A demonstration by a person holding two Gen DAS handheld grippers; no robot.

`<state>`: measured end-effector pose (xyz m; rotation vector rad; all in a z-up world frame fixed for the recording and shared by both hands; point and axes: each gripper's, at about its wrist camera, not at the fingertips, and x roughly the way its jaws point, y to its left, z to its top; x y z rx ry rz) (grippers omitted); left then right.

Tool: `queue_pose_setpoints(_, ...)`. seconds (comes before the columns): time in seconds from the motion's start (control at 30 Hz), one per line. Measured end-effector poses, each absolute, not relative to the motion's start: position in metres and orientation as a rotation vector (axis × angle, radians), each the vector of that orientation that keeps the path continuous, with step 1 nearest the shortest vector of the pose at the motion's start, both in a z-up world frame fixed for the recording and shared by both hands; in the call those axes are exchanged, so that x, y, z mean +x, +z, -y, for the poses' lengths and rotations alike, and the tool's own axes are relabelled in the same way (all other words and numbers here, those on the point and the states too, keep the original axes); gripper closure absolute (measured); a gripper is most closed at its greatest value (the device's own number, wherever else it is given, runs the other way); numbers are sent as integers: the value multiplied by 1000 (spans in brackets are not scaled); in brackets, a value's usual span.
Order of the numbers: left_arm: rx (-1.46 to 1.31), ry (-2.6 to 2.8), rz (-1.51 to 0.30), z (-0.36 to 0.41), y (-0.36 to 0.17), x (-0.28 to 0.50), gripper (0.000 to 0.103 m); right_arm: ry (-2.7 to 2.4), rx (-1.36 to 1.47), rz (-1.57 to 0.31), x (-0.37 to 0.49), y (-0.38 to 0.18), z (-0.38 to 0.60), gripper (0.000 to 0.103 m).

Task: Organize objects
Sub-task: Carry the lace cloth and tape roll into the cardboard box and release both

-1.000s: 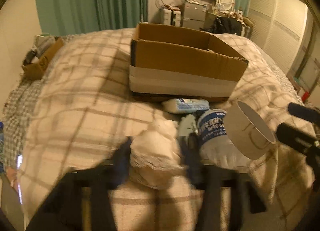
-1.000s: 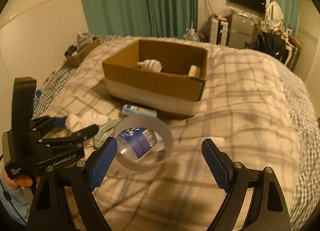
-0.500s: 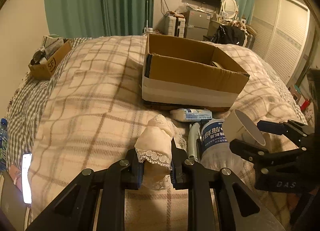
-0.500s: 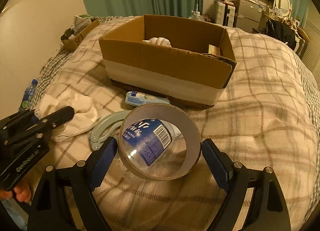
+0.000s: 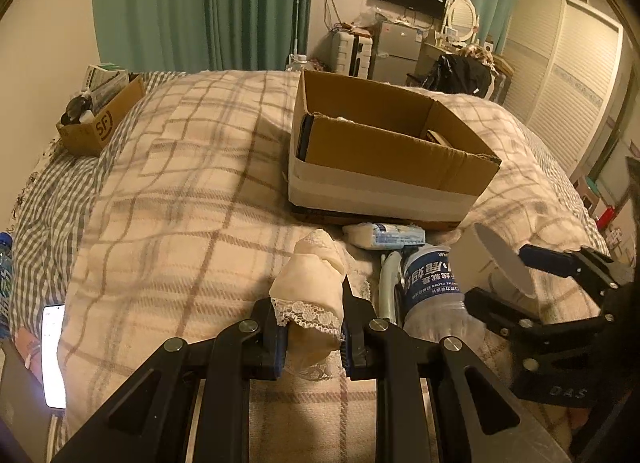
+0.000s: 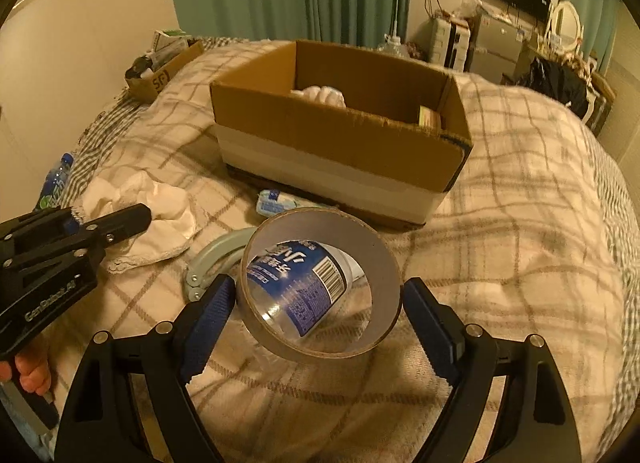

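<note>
Lace-trimmed cloth (image 5: 310, 303) pinched between left gripper (image 5: 312, 337) fingers above the bed (image 5: 168, 223); tape roll (image 6: 320, 287) flanked by right gripper (image 6: 318, 319) fingers, spread wide, contact unclear.

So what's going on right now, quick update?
Left gripper shut on lace-trimmed cloth. Right gripper straddling tape roll, grip unclear. Cardboard box ahead; water bottle, tissue pack between.
</note>
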<state>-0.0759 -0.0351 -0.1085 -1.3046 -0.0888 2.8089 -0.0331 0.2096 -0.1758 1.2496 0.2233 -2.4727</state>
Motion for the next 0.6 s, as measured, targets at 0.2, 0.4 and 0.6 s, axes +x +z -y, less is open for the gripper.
queue_pose_setpoints(0.2,-1259,2825,45,31,-89,-85,83,-2516,1151,-233,-27,-142,-217,18)
queue_pose_setpoints(0.4,-1177,2824,21,21,-56,-116,83,-2558,1053,-240,-46,-101,-228,18)
queue_pose_setpoints(0.6,-1105,2822,20,11,-22,-167,83,-2615,951,-233,-90,-57,-237,18)
